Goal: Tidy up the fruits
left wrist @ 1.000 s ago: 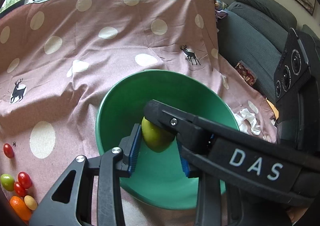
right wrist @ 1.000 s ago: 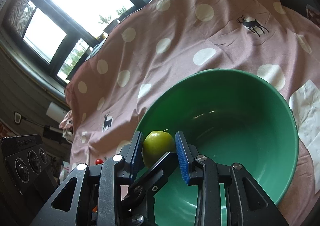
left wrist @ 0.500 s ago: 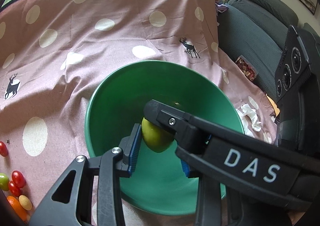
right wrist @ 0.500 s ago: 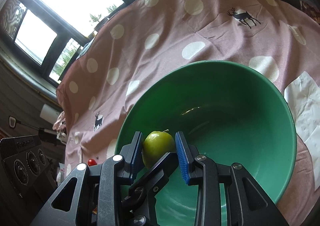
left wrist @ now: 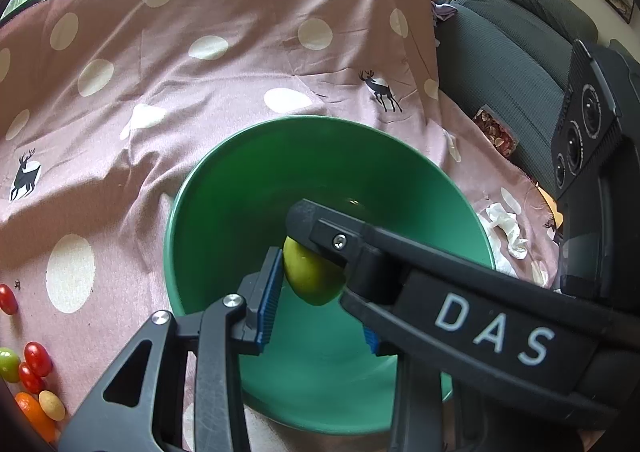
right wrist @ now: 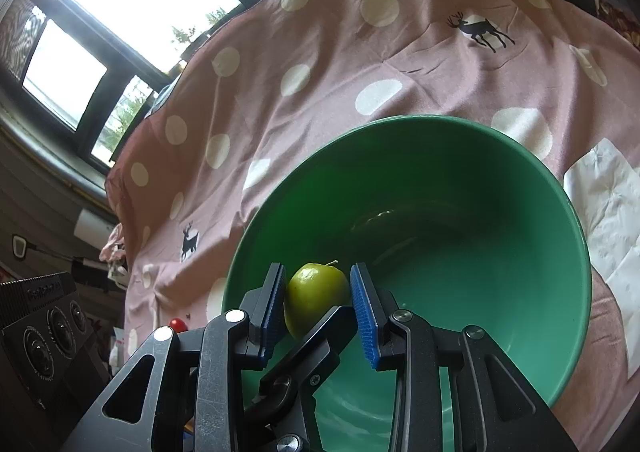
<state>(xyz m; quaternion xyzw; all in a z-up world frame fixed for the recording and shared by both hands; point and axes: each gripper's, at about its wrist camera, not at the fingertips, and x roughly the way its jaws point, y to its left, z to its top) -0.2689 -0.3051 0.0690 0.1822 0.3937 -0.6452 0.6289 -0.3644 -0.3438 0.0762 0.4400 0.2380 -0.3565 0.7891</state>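
Note:
A small green fruit (left wrist: 310,278) hangs over the inside of a large green bowl (left wrist: 240,147). My left gripper (left wrist: 318,294) is shut on it, its blue pads pressing on both sides. In the right wrist view the same fruit (right wrist: 316,290) sits between the blue pads of my right gripper (right wrist: 320,304), which is also shut on it. The right gripper's black body (left wrist: 480,328) crosses the left wrist view and hides the left gripper's right pad. A left finger (right wrist: 312,352) crosses under the fruit in the right wrist view. Nothing else lies in the bowl (right wrist: 440,119).
A pink cloth with white dots (left wrist: 200,91) covers the surface. Several cherry tomatoes (left wrist: 28,368) lie at the lower left, with one red tomato (left wrist: 8,298) apart from them. A crumpled tissue (left wrist: 506,223) and a white napkin (right wrist: 608,203) lie right of the bowl. A grey sofa (left wrist: 520,51) stands behind.
Both grippers keep their hold on the green fruit. The bowl has drifted slightly leftward in both views.

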